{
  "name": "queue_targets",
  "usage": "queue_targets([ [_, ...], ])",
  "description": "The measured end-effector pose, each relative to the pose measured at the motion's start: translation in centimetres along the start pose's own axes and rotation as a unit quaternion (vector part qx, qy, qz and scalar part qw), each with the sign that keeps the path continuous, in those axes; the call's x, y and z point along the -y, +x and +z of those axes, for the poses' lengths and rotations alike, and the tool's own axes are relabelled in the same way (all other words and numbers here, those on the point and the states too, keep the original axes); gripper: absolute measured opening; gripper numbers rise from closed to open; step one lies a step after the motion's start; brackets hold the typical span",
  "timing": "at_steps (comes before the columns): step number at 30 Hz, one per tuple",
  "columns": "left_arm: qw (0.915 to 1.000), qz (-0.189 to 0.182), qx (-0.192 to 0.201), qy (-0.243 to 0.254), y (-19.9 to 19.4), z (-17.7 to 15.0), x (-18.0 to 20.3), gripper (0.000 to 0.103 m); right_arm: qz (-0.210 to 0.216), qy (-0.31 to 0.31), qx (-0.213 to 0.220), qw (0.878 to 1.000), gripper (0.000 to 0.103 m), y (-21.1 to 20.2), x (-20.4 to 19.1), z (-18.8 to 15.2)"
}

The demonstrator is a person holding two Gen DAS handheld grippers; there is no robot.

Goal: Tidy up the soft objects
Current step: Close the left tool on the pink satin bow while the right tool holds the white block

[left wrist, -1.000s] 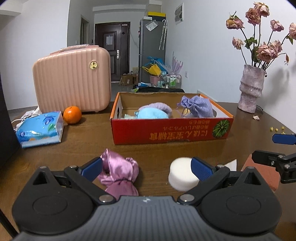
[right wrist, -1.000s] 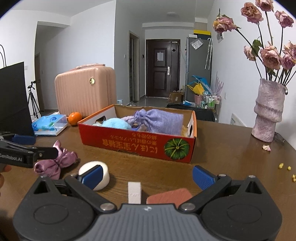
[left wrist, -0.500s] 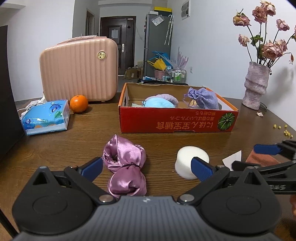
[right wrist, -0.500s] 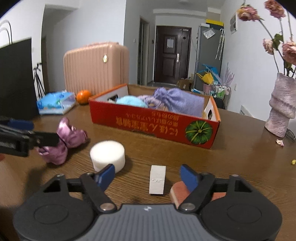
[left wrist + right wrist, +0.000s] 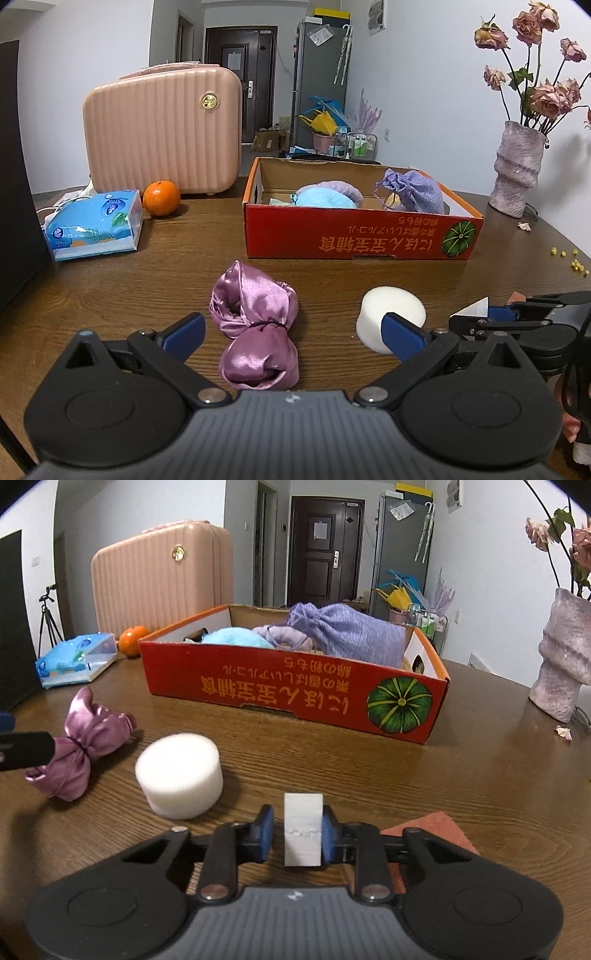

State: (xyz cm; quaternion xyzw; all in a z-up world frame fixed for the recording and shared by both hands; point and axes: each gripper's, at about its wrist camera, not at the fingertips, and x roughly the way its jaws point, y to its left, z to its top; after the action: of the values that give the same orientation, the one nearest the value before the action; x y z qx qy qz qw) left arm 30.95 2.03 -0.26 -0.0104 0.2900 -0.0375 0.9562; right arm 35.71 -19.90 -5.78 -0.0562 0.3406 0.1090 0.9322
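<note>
up close, the right tool (image 5: 297, 832) is pinching a small white foam block (image 5: 303, 827), its two blue pads pressed against the block's left and right sides, low over the brown wooden desk (image 5: 369, 771). just left of the block stands a round white sponge cylinder (image 5: 179, 775), and further left lies a shiny purple satin pouch (image 5: 83, 751), tied at its middle. a flat reddish sponge sheet (image 5: 436, 827) lies on the desk just right of the right tool. behind these sits an open red cardboard box (image 5: 295, 698) with a green pumpkin printed on its front wall; inside it are a lavender drawstring bag (image 5: 351, 635) and a light blue fluffy thing (image 5: 236, 637). the left tool (image 5: 291, 334) is spread wide, its blue pads on either side of the satin pouch and apart from it, holding nothing. beyond the box, on the left of the desk, are a pink ribbed suitcase (image 5: 162, 129), an orange (image 5: 161, 197) and a blue tissue pack (image 5: 94, 225). a pale textured vase (image 5: 519, 170) with dried roses stands at the right.
</note>
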Motion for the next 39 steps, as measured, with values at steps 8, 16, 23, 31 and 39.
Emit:
queue_targets([
  [8, 1.0, 0.002, -0.005, -0.002, 0.3, -0.1, -0.1, 0.103, 0.008, 0.011, 0.013, 1.0, 0.018, -0.3, 0.3, -0.1],
  [16, 0.9995, 0.03, -0.012, -0.003, 1.5, -0.1, -0.8, 0.103, 0.013, 0.03, 0.037, 0.999, 0.018, -1.2, 0.6, 0.2],
  [23, 0.9983, 0.048, -0.028, -0.02, 3.2, 0.3, -2.3, 0.103, 0.02, 0.04, 0.054, 0.998, 0.018, -1.8, 0.8, 0.3],
  [31, 0.9955, 0.067, -0.066, -0.013, 6.2, 0.1, -2.8, 0.103, 0.025, 0.043, 0.066, 0.997, 0.018, -2.2, 0.8, 0.2],
  [39, 0.9949, 0.076, -0.067, 0.002, 7.5, -0.1, -2.5, 0.103, 0.023, 0.048, 0.07, 0.996, 0.018, -2.3, 1.0, 0.1],
])
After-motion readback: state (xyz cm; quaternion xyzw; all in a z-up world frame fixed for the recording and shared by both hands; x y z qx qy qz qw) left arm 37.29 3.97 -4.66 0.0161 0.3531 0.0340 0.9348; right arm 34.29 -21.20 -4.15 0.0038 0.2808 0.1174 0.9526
